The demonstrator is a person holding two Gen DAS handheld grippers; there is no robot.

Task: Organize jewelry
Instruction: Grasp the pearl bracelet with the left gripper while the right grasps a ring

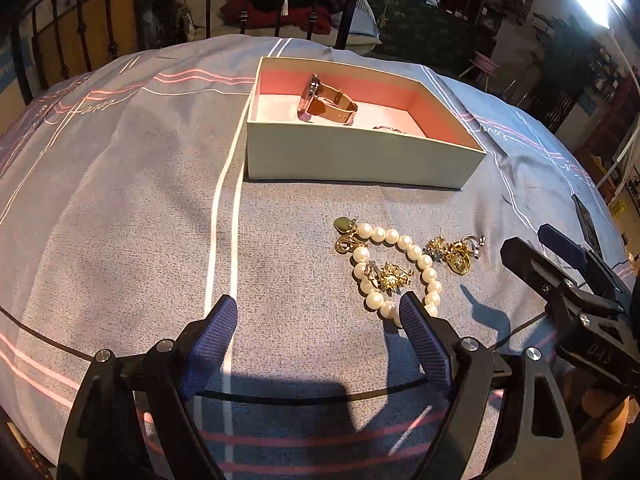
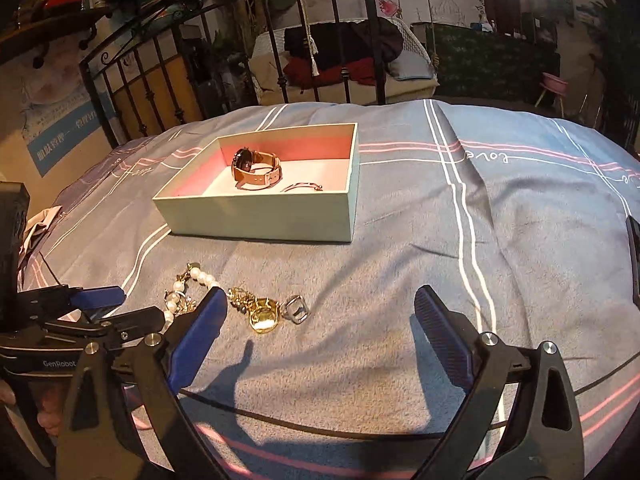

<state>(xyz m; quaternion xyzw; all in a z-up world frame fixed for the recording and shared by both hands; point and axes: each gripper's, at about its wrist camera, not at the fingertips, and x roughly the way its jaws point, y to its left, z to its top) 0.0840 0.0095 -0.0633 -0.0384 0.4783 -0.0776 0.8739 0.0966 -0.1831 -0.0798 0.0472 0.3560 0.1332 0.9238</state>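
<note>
Nearest, we see our two grippers, left gripper and right gripper, jaws wide, holding nothing. Beyond, on the bedspread: one pearl bracelet among gold trinkets. Farthest, one open box containing one watch and one thin bangle.

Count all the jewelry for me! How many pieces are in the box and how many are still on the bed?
In the box: 2, the watch and a thin bangle.
On the bedspread: 3, the pearl bracelet, a gold brooch lying inside its loop, and a gold charm cluster beside it.
Total: 5, though the gold cluster may be more than one piece.
</note>
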